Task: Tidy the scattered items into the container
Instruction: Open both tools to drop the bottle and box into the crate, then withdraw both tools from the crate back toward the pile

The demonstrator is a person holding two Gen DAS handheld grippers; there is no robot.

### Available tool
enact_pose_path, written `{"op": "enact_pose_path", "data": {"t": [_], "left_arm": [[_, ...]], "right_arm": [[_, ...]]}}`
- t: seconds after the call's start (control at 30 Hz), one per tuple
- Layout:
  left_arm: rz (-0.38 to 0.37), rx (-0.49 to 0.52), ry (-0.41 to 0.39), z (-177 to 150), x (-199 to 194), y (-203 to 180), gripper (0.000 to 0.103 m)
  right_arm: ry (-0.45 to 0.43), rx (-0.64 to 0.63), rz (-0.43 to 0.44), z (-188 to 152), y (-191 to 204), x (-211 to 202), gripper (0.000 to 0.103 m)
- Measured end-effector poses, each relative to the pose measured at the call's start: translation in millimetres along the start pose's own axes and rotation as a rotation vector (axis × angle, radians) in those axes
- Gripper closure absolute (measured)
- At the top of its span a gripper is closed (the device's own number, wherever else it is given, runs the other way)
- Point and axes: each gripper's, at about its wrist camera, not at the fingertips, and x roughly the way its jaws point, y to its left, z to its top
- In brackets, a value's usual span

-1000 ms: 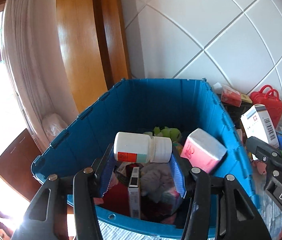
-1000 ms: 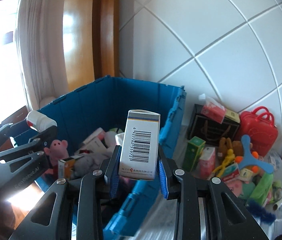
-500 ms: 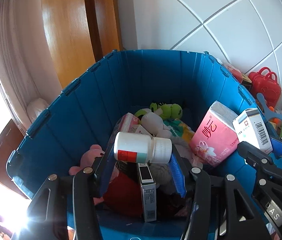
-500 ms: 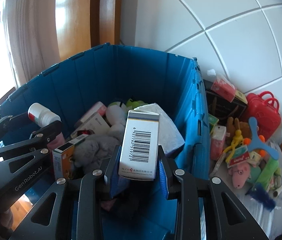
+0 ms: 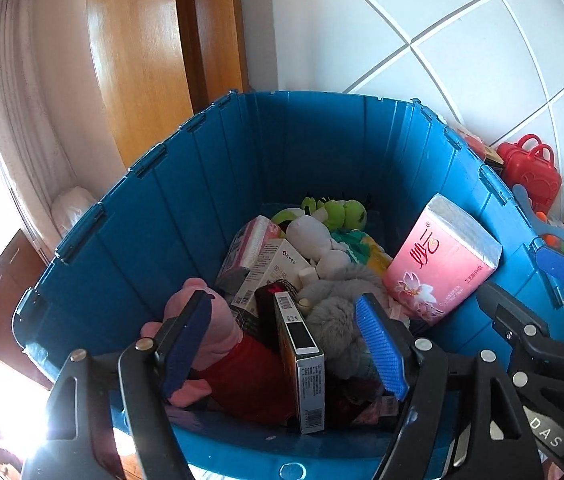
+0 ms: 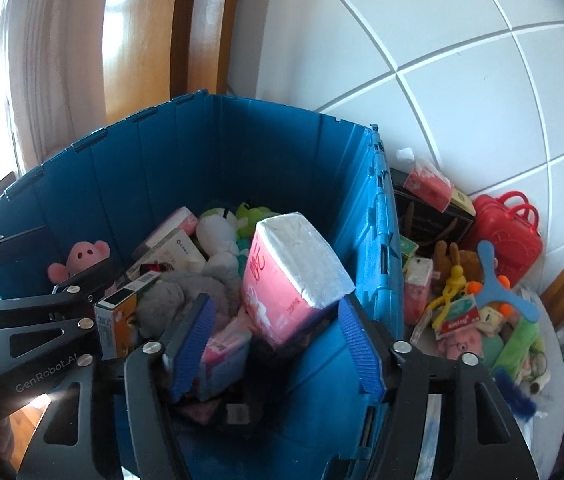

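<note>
The blue crate (image 5: 314, 148) (image 6: 242, 152) holds a pink tissue pack (image 5: 442, 260) (image 6: 294, 276), a pink plush pig (image 5: 218, 332) (image 6: 82, 258), a grey plush (image 5: 338, 312), a green plush (image 5: 334, 212) and several boxes. My left gripper (image 5: 286, 340) is open and empty over the crate's near side. My right gripper (image 6: 274, 344) is open and empty over the crate's right side. The white bottle and the barcode box are not clearly visible in the crate.
Right of the crate lie scattered items: a red toy case (image 6: 510, 232), a blue boomerang (image 6: 502, 284), a black box (image 6: 430, 216), small cartons and plush toys. A white tiled wall (image 6: 442, 60) stands behind, a wooden door frame (image 5: 142, 60) at the left.
Both grippers opened over the crate. The left one let go of the white bottle and the right one let go of the barcode box; both items dropped out of the jaws.
</note>
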Motion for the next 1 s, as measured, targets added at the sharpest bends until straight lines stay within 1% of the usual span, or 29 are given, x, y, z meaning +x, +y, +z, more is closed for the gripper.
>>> {"op": "enact_pose_path", "data": {"t": [0.07,0.13,0.17,0.2,0.27,0.33,0.37,0.4,0.47,0.77,1.0], "left_arm": [[0.003,-0.002,-0.004,0,-3,3,0.028],[0.009,-0.007,-0.01,0,-7,5,0.025],[0.019,-0.009,-0.02,-1,-9,6,0.02],[0.028,-0.009,-0.031,0,-11,7,0.015],[0.031,-0.018,-0.046,0,-16,10,0.01],[0.03,-0.017,-0.059,0,-20,11,0.009],[0.031,-0.015,-0.065,0,-22,10,0.008],[0.033,-0.015,-0.071,0,-24,10,0.007],[0.032,-0.012,-0.081,0,-27,9,0.005],[0.014,0.001,-0.108,0,-41,-2,0.004],[-0.006,0.019,-0.128,-1,-51,-24,0.004]], "right_arm": [[-0.004,-0.006,-0.01,0,2,-3,0.032],[-0.009,-0.003,-0.017,0,3,-5,0.022],[-0.015,0.0,-0.021,0,2,-8,0.011],[-0.022,0.004,-0.027,-1,1,-10,0.006],[-0.033,0.01,-0.032,-1,-2,-15,0.005],[-0.04,0.018,-0.044,-1,-4,-20,0.005],[-0.043,0.023,-0.049,-1,-5,-22,0.004],[-0.046,0.029,-0.056,-1,-7,-24,0.0],[-0.053,0.039,-0.067,-2,-11,-29,0.0],[-0.061,0.098,-0.102,-9,-36,-46,0.0],[-0.07,0.122,-0.128,-18,-55,-58,0.0]]}}
